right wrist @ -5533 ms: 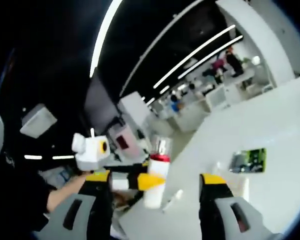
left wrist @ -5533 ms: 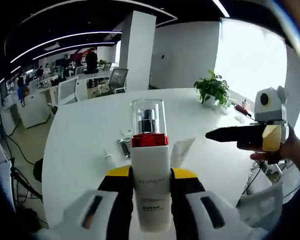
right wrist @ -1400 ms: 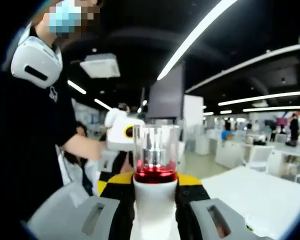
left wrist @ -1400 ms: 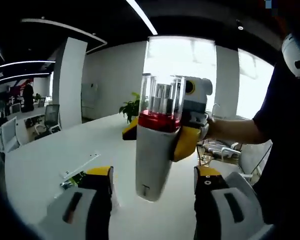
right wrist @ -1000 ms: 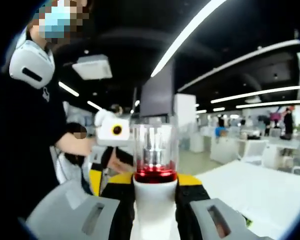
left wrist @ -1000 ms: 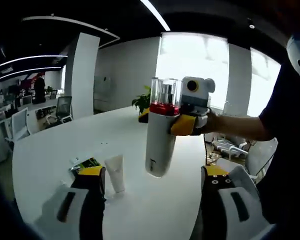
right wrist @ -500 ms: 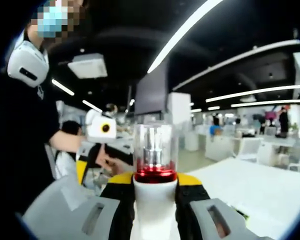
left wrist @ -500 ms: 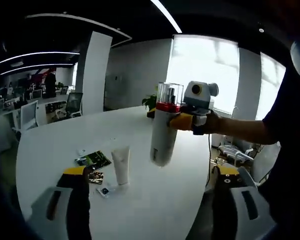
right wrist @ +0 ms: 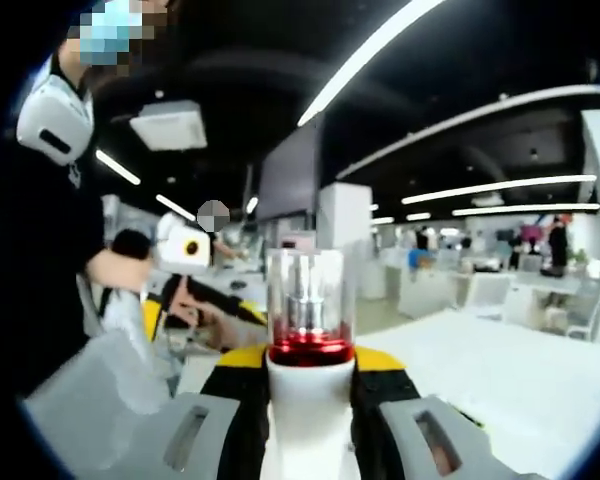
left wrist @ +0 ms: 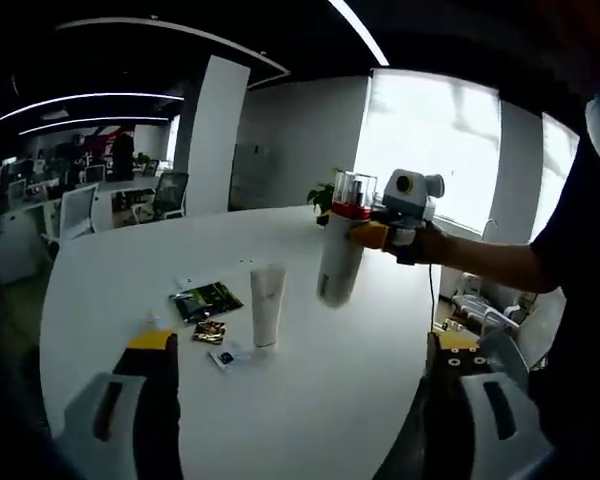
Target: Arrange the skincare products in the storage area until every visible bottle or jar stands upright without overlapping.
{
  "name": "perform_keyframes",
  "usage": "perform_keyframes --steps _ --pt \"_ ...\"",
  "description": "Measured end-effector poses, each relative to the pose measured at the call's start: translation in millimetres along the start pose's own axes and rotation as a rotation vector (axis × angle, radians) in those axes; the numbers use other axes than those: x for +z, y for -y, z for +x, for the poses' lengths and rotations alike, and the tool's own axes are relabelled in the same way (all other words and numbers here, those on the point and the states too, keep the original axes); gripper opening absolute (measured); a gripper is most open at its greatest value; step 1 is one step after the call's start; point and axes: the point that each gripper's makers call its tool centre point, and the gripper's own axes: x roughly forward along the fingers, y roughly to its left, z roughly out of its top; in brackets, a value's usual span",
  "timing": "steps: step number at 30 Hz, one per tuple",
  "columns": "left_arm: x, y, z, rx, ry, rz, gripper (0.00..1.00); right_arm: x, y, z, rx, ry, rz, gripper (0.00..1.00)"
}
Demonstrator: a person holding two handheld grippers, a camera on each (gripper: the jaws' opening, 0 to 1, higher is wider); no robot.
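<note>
White cylindrical pump bottle with red collar and clear plastic cap [left wrist: 342, 245]: held in the air above the round white table [left wrist: 350, 390], well clear of its surface, slightly tilted. Clamped at the upper body, just under the collar, between the yellow-tipped jaws of the right gripper [right wrist: 311, 372]; jaws closed tight on both sides of the white body. Same gripper visible in the left gripper view [left wrist: 372, 236], carried in a person's hand.

Left gripper [left wrist: 305, 345]: jaws spread wide, nothing between them, low over the near table edge.

White squeeze tube standing on its cap [left wrist: 267, 304]: upright on the table, near the bottle but apart from it. Beside the tube, dark green sachet [left wrist: 207, 299] and small loose packets [left wrist: 214, 333] lying flat.

Handling judgement: bottle body likely rigid, smooth and somewhat slippery; clear cap probably brittle and loose-fitting, not a place for grip. Hold on the white body below the collar judged sound. Tall narrow form likely to tip if set down off-vertical.
</note>
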Motion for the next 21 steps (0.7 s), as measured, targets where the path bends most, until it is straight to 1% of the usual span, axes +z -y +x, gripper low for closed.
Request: perform_keyframes --steps 3,7,10,12,15,18,21 --pt "-12.7 -6.5 -5.0 0.036 0.003 -0.033 0.94 -12.1 4.0 -2.0 -0.021 0.002 0.010 0.23" --pt "-28.4 -8.4 -8.4 0.050 -0.024 -0.046 0.94 -25.3 5.9 -3.8 -0.020 0.009 0.029 0.23" --pt "-38.3 -15.8 -6.0 0.065 -0.038 -0.048 0.92 -38.1 11.2 -4.4 -0.024 0.010 0.043 0.23" --pt "-43.3 -18.6 -4.3 0.076 -0.030 -0.050 0.92 -44.2 14.6 -5.2 -0.027 0.009 0.044 0.23" --pt "-53.2 -23.2 0.5 0.096 -0.025 -0.074 0.92 -55.2 24.2 -7.3 -0.037 0.012 0.044 0.23" --pt "-60.7 -24.5 5.3 0.103 -0.019 -0.090 0.91 -63.7 33.6 -8.3 -0.044 0.008 0.040 0.23" --pt "-67.6 -24.6 10.5 0.103 -0.018 -0.089 0.90 -71.6 42.7 -9.0 -0.044 0.008 0.017 0.23"
